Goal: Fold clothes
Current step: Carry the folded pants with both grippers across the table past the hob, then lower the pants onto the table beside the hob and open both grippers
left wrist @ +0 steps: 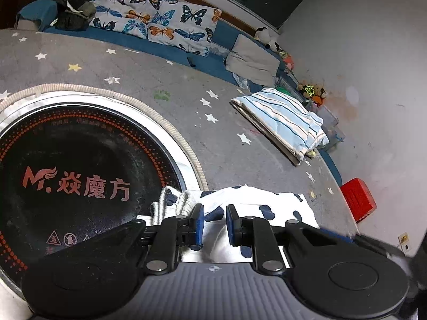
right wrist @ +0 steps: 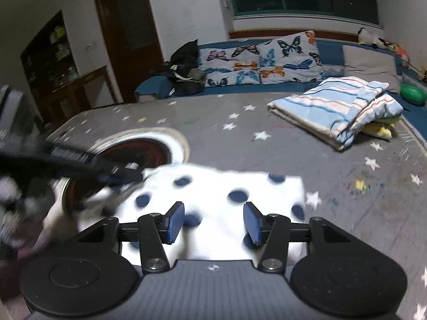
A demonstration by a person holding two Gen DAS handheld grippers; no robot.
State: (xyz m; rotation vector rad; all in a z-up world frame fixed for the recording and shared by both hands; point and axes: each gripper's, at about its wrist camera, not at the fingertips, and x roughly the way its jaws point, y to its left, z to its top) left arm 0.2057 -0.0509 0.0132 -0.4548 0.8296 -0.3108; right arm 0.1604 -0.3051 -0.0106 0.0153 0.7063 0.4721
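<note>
While my left gripper sits low over the near edge of the spotted garment, its blue pads stand a little apart with white cloth between them; I cannot tell whether they pinch it. My right gripper hovers over the same garment, jaws spread wide, holding nothing. The left gripper crosses that view as a blur. Soft white fabric with navy spots lies flat on the grey star-printed table cover, long axis running left to right, beside the round black glass cooktop. A folded striped cloth rests well apart.
</note>
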